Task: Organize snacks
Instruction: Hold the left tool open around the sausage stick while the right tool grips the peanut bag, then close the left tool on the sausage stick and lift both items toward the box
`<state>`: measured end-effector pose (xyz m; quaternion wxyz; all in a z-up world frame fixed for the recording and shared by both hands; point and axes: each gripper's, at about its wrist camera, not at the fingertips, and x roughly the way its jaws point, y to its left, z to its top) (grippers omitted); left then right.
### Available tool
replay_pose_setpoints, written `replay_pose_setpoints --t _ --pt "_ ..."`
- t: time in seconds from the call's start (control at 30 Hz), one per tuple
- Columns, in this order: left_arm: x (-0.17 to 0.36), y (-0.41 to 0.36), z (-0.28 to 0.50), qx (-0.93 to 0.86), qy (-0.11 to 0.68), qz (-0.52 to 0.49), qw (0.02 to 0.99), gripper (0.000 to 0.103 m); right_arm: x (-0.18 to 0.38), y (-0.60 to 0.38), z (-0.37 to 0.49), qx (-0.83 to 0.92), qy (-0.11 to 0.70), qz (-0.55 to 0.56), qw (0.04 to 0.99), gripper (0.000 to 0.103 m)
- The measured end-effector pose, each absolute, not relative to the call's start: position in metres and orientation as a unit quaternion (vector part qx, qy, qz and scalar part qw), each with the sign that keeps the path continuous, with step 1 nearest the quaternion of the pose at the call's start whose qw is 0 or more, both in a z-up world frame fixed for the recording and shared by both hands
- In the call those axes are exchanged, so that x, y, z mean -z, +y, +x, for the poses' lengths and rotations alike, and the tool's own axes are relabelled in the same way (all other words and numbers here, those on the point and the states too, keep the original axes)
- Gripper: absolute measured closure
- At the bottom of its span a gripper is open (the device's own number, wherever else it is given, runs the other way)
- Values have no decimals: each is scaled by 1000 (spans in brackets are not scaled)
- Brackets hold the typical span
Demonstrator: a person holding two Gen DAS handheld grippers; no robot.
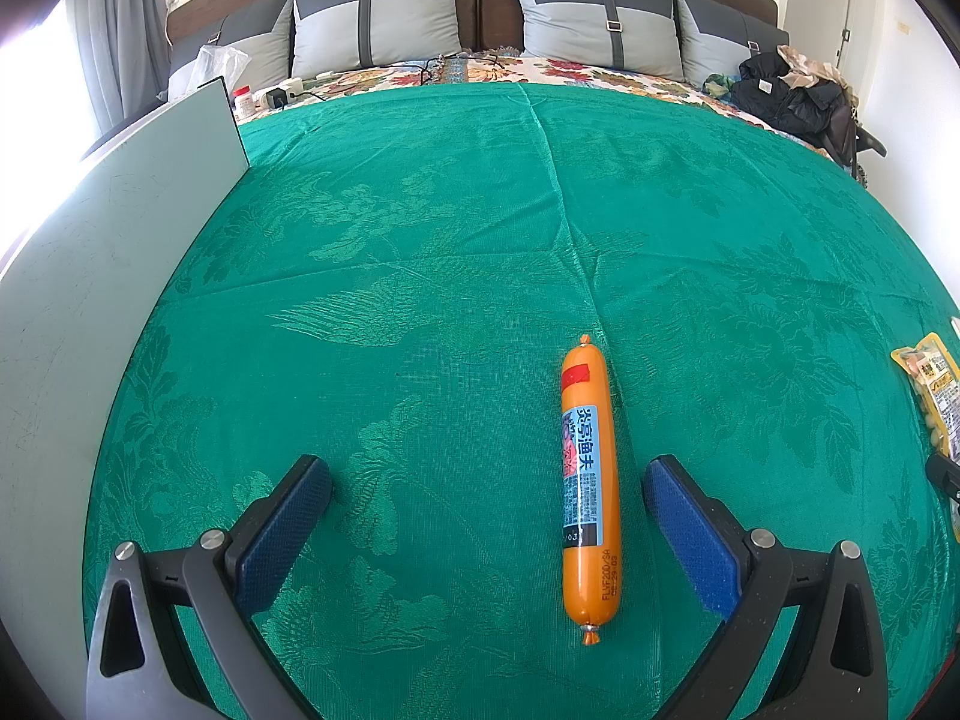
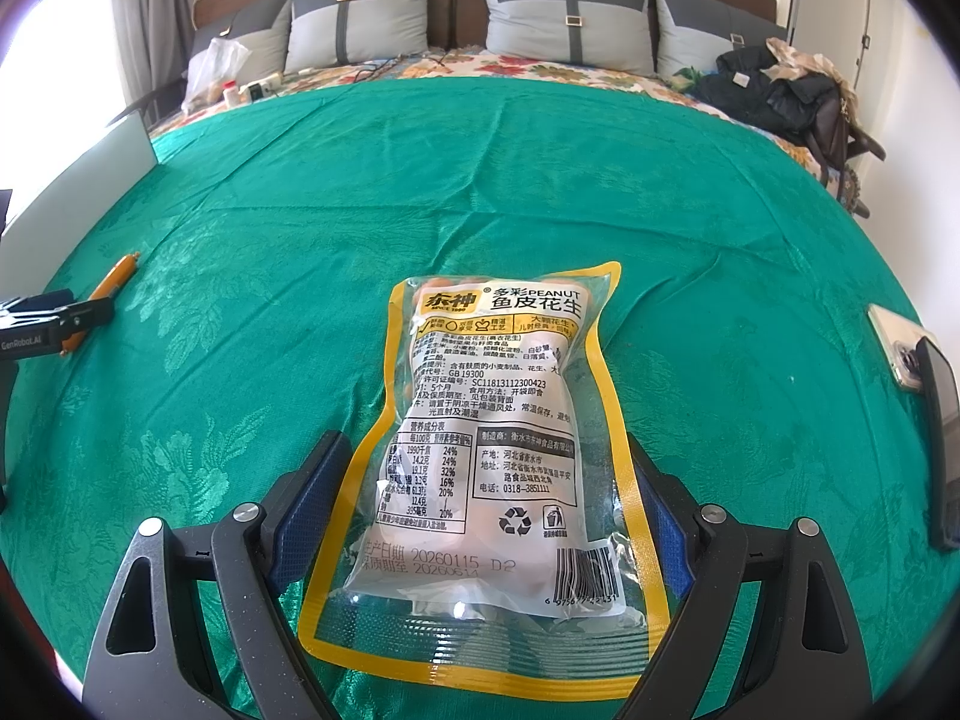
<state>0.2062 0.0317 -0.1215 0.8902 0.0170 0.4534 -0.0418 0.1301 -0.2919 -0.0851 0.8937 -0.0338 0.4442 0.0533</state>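
**On the green cloth: two snacks, neither gripped**

In the left wrist view, the orange plastic-cased sausage stick point(image 1: 590, 492) lies lengthwise on the green patterned cloth point(image 1: 420, 228), between the fingers of the left gripper point(image 1: 487, 489) but nearer the right one. The jaws stand wide, touching nothing. It looks light, firm and slick-skinned, so a pinch across the labelled middle seems safest.

In the right wrist view, the yellow-bordered clear peanut pouch point(image 2: 489, 438) lies flat between the spread fingers of the right gripper point(image 2: 489, 489); whether the pads touch its edges I cannot tell. It looks soft, crinkly and shifting, best squeezed across the filled middle.
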Motion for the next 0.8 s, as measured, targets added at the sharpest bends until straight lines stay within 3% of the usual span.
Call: replay_pose_setpoints --t 0.2,0.3,0.57,0.8 --pt "122 32 206 42 453 17 890 0 83 -298 135 -58 456 -31 888 13" --pt "122 32 206 42 453 17 890 0 78 -303 145 -75 508 -28 858 14" --pt "122 32 207 41 454 17 890 0 44 -341 175 -71 560 108 818 14" --pt "115 13 220 91 549 27 830 0 79 -290 193 -55 622 -25 781 14"
